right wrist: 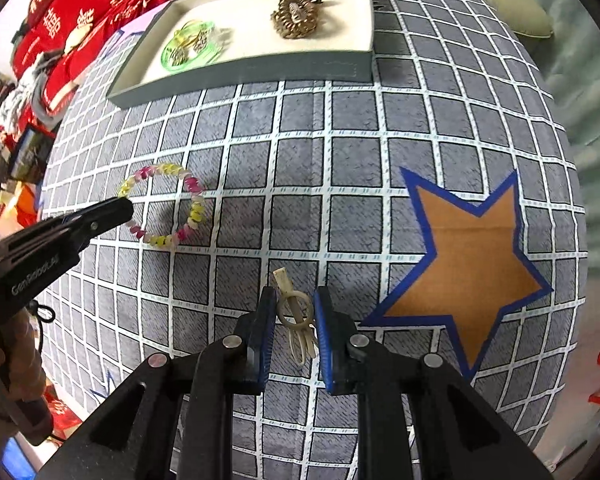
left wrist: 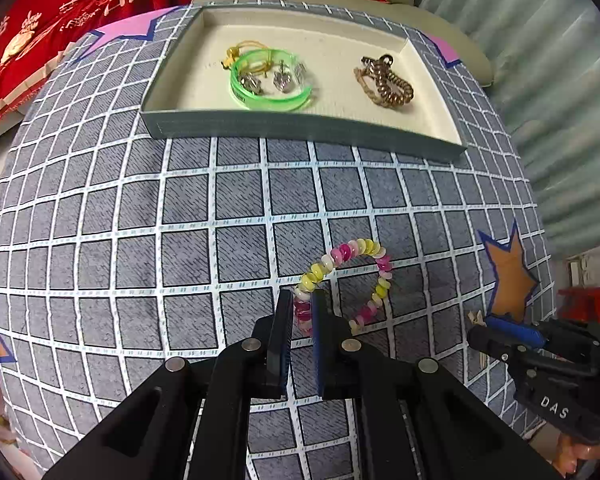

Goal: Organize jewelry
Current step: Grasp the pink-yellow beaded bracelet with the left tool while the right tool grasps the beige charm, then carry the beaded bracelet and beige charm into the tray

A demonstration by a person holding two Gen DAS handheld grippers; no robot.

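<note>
The beaded bracelet (left wrist: 346, 280), pink, yellow and white, lies on the bench (left wrist: 140, 240) at about 5 o'clock of the left wrist view, well short of the tray (left wrist: 300, 128). The left claw (left wrist: 302, 312) straddles its near-left arc, blue pads on either side of the beads; whether they already pinch is hard to tell, though the gap is narrow and I judge it a grasp just forming.

The second loose piece, a pale ring with a strap or tag (right wrist: 296, 316), sits at 6 o'clock of the right wrist view, between the parted pads of the right claw (right wrist: 294, 312), which is released around it, not yet gripping.

In the tray at 12 o'clock, a green bangle (left wrist: 270, 80) encloses several silvery earrings and a yellow cord, and a bronze coiled chain piece (left wrist: 384, 80) lies at its right.

So roughly two groups are stowed, two pieces remain on the bench, and both look about to be lifted and carried forward.
</note>
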